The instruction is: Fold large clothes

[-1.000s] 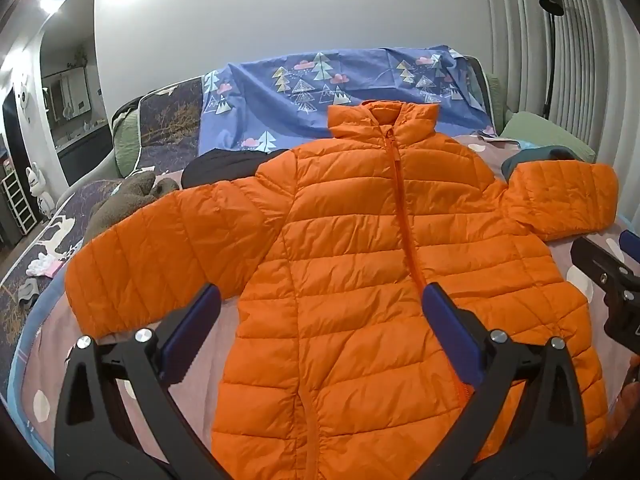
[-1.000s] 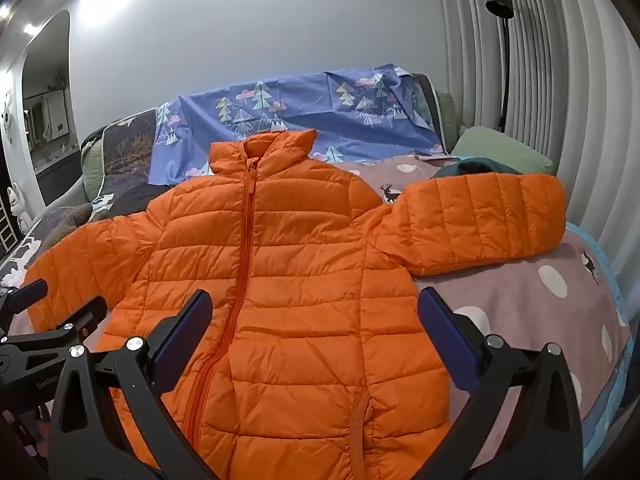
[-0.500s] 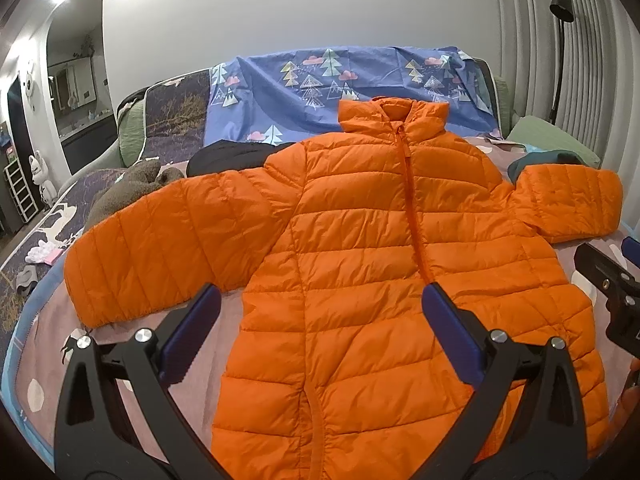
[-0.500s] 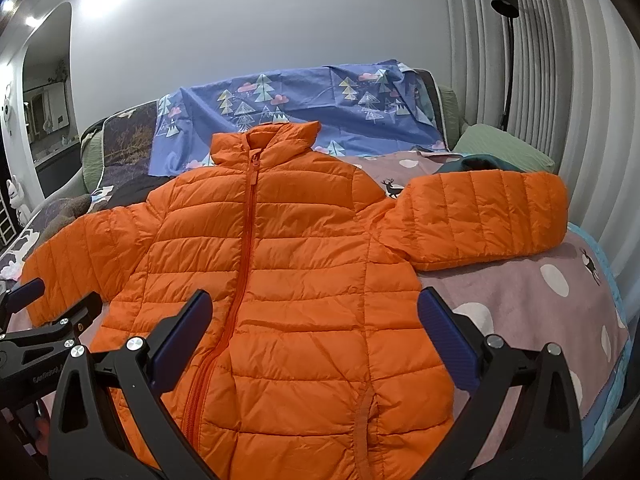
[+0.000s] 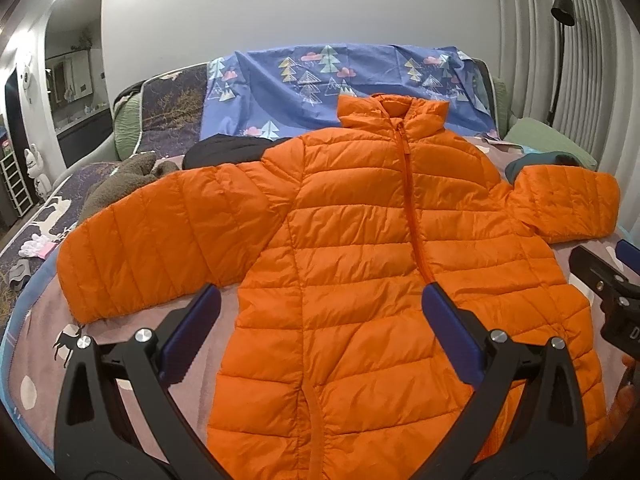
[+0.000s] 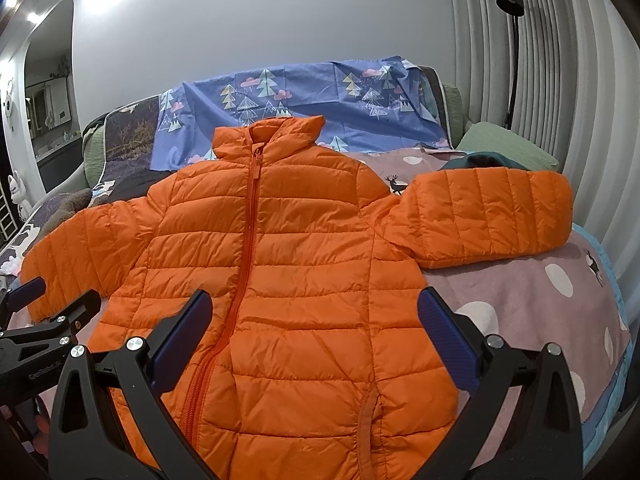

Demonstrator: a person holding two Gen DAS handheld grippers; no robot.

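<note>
An orange quilted puffer jacket (image 5: 360, 240) lies flat, front up and zipped, on a bed, with both sleeves spread out; it also shows in the right wrist view (image 6: 280, 260). My left gripper (image 5: 320, 320) is open and empty, hovering above the jacket's lower left part. My right gripper (image 6: 314, 320) is open and empty above the jacket's lower right part. The left sleeve (image 5: 160, 240) reaches left, the right sleeve (image 6: 488, 212) reaches right. Each gripper shows at the edge of the other's view.
The bed has a mauve blanket (image 6: 540, 300) with white dots and deer. A blue tree-print sheet (image 5: 320, 80) lies behind the collar. A grey-brown plush throw (image 5: 120, 184), a dark garment (image 5: 228, 148), a green pillow (image 6: 508, 144) and a floor lamp (image 6: 510, 0) are around.
Both views have shifted slightly: the jacket sits a little lower and nearer the frame centre. The jacket lies as before and both grippers stay open.
</note>
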